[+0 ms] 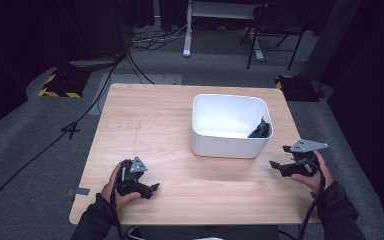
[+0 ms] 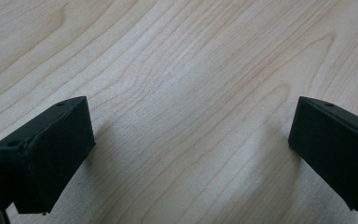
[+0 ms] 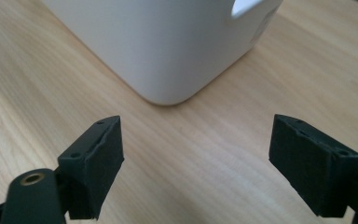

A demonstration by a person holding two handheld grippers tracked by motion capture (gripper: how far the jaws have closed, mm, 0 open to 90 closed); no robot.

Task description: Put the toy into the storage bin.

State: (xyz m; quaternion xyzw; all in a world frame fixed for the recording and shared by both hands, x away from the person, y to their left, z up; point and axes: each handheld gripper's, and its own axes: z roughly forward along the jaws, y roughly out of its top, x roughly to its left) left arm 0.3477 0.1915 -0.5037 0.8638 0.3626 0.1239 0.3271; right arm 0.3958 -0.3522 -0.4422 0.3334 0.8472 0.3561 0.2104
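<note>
While both tongs, the left gripper (image 1: 152, 188) and right gripper (image 1: 279, 156), are resting released near the table's (image 1: 150, 125) front edge, the tub (image 1: 230, 142) with a dark item (image 1: 260, 130) is probably awaiting a reach.

overhead view; gripper views near table (image 1: 145, 115)
</note>
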